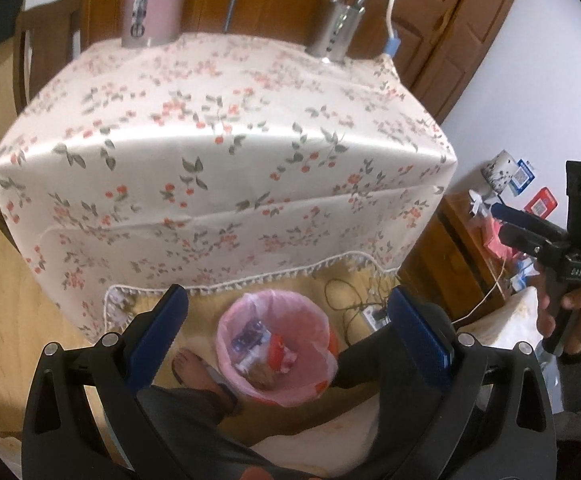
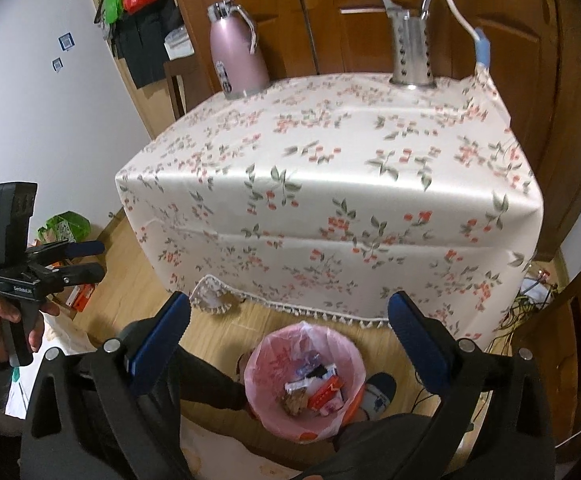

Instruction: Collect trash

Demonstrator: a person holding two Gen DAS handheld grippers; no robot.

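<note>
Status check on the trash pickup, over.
Left gripper open, empty. Right gripper open, empty. Pink-lined bin on the floor below, wrappers inside. Tabletop shows no loose trash; nothing in the way.

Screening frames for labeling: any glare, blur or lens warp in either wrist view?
Left wrist: glare band across the floral tablecloth near its front edge; strong fisheye bowing, dark corners; mostly sharp. Right wrist: the cloth's print is smeared toward the back, sharper in front; the bin contents are clear; same warp and vignette.
</note>
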